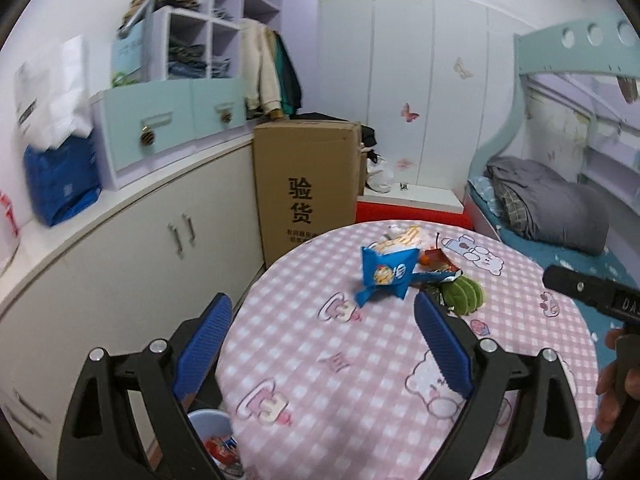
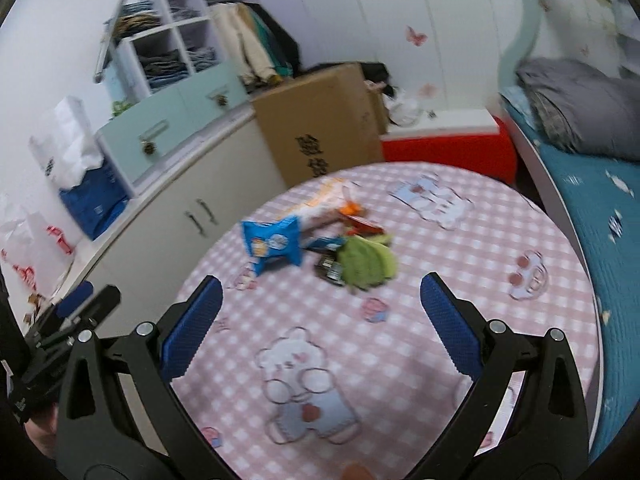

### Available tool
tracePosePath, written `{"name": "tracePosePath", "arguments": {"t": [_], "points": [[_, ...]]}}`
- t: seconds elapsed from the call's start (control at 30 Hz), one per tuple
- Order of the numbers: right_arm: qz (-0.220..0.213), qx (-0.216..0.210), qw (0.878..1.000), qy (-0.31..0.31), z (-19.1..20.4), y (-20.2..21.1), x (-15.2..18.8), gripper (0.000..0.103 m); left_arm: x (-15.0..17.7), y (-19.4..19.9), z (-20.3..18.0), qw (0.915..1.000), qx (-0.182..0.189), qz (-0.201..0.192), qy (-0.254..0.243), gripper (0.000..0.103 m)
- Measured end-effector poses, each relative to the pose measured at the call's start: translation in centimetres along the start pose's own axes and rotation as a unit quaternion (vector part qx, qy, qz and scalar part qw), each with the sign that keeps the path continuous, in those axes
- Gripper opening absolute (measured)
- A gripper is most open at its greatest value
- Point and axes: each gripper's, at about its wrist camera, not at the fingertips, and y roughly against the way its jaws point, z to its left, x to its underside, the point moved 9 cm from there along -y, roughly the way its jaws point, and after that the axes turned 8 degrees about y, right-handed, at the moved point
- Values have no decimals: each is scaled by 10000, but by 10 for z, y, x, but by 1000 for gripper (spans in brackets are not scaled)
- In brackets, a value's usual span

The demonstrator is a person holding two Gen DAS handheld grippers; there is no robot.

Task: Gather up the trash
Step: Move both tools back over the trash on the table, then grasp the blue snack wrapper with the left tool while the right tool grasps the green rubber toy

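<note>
Even indoor light, fisheye-warped edges, right view motion-blurred

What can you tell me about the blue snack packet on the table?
The blue snack packet is a crinkled, glossy wrapper with round printed pictures and crimped ends. It lies at the left front of the trash pile on the pink checked tablecloth, against an orange-striped wrapper behind it. Neither gripper touches it.

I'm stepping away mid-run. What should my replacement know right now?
Left gripper: open, empty, above the near table edge.
Right gripper: open, empty, over the table.
Trash: blue wrapper, orange wrappers and a green item heaped at the far side of the table.
Done: the blue bin below the left edge already holds some wrappers.
Left: grab each piece from the heap and drop it in the bin.
</note>
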Motion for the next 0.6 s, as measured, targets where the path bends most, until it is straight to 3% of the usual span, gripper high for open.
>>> {"name": "tracePosePath", "arguments": {"t": [0.27, 0.33, 0.6], "points": [[422, 367, 9984, 32, -37, -36, 7, 97, -4, -68, -37, 9981, 408, 288, -365, 90], [541, 377, 9978, 114, -39, -51, 5, 97, -1, -95, -43, 9965, 572, 508, -343, 90], [949, 245, 9937, 538, -30, -115, -1, 97, 4, -170, -43, 9933, 573, 969, -254, 90]]}}
